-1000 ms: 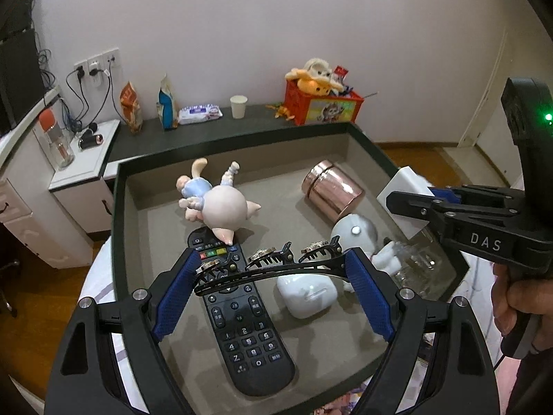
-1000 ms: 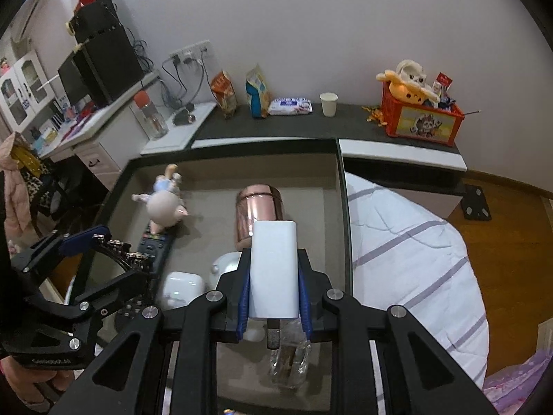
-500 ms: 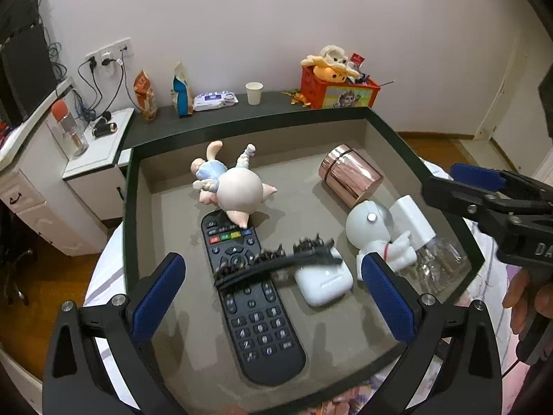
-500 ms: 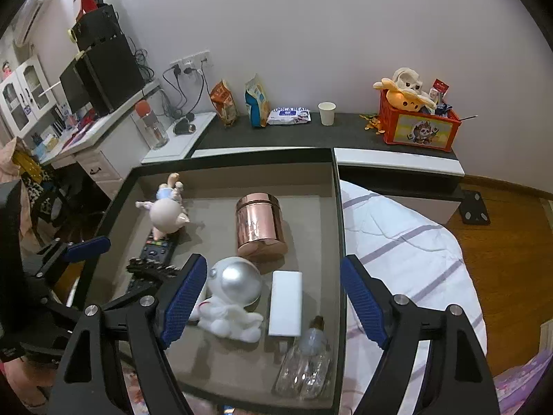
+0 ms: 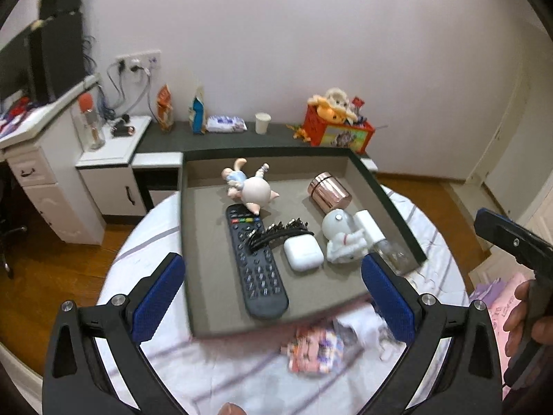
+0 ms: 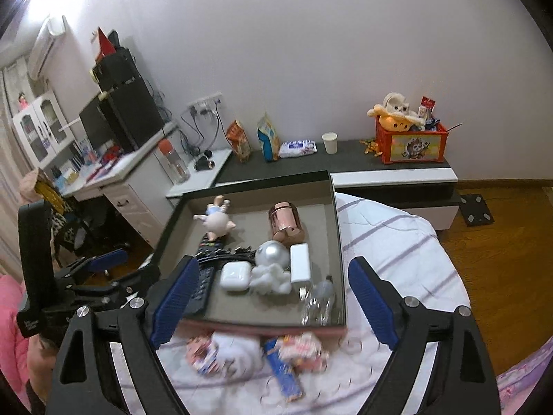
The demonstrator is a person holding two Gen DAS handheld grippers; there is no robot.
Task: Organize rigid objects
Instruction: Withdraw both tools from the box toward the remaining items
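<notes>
A shallow dark-rimmed tray [image 5: 387,193] is seen lying on a striped bedspread [image 6: 397,235], and every task object is found inside it. The left gripper [image 5: 273,294] is held above the tray's near edge with its jaws wide apart and nothing between them; the right gripper [image 6: 273,297] is likewise held over the near edge, jaws spread and empty. Within the tray, a black remote [image 5: 255,259] is laid lengthwise left of centre, with a black hair clip [image 5: 276,233] resting across its upper part. A white earbud case [image 5: 303,254] is placed just right of the remote. An astronaut figurine [image 5: 340,238] is lying right of the case, touching a white power adapter [image 5: 368,224]. A clear bottle [image 6: 318,299] is seen in the tray's near right corner. A copper tin [image 5: 328,192] is lying on its side toward the far right, and a pig doll [image 5: 250,188] is lying toward the far side, at the remote's top end. Blurred packets [image 6: 293,346] are scattered on the bedspread in front of the tray.
</notes>
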